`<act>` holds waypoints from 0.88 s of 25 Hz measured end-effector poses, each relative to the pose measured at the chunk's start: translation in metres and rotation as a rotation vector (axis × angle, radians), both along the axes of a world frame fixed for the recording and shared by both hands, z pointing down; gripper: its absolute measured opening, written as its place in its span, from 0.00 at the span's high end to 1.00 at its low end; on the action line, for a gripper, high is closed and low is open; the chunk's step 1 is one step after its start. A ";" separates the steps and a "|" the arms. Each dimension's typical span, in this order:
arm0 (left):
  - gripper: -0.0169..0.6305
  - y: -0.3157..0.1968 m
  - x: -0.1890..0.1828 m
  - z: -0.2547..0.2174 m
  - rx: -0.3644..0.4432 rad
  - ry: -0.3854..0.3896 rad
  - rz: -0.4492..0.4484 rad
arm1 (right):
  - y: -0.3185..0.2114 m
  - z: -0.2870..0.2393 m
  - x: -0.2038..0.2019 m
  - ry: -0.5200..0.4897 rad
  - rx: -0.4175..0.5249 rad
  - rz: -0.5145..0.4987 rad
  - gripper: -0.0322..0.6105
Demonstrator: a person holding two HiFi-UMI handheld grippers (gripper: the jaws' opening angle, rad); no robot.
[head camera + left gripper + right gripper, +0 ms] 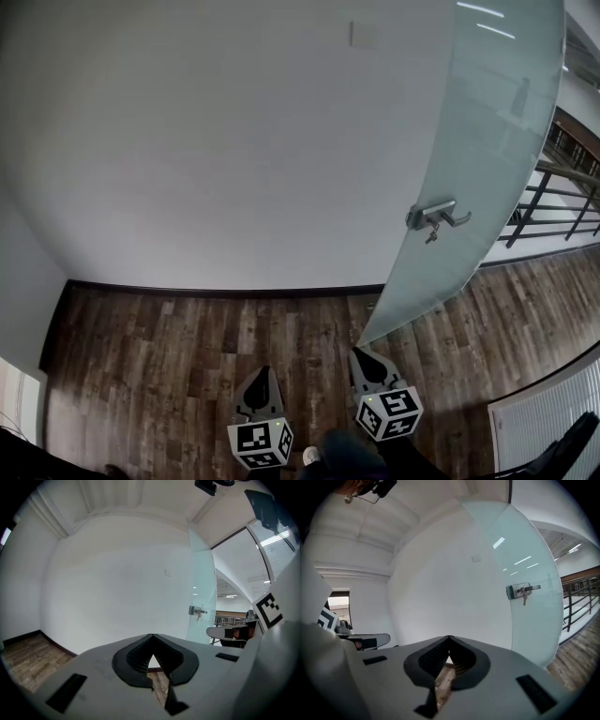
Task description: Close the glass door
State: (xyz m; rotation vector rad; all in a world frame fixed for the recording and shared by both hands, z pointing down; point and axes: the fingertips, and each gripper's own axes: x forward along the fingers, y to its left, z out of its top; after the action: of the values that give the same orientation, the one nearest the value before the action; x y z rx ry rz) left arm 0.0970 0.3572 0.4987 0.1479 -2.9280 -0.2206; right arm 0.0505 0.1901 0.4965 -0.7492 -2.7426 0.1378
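A frosted glass door stands swung out from the white wall, its free edge coming down to the floor near my right gripper. On it sits a metal lever handle with keys hanging from the lock. The same door fills the right of the right gripper view, handle level with the jaws' line. My left gripper and right gripper are side by side low in the head view, both shut on nothing. The right one's tip lies just short of the door's lower corner, not touching. The door is farther off in the left gripper view.
A plain white wall with a dark skirting board faces me over a wood plank floor. A black railing runs behind the door at the right. A white radiator is at the lower right. A small wall plate sits high up.
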 end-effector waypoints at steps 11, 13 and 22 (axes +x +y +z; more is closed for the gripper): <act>0.97 0.010 -0.116 0.001 -0.005 0.004 -0.023 | 0.014 0.005 -0.118 0.010 -0.003 -0.031 0.96; 0.97 0.009 -0.143 -0.008 -0.013 -0.009 -0.021 | 0.013 -0.001 -0.146 0.001 -0.011 -0.028 0.96; 0.97 0.004 -0.206 -0.014 -0.021 -0.012 -0.023 | 0.010 -0.004 -0.209 0.003 -0.021 -0.034 0.96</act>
State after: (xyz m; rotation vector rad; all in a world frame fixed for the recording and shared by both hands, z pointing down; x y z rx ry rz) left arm -0.1087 0.3609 0.4846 0.1130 -2.9439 -0.1923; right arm -0.1587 0.2000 0.4922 -0.7997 -2.7279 0.1601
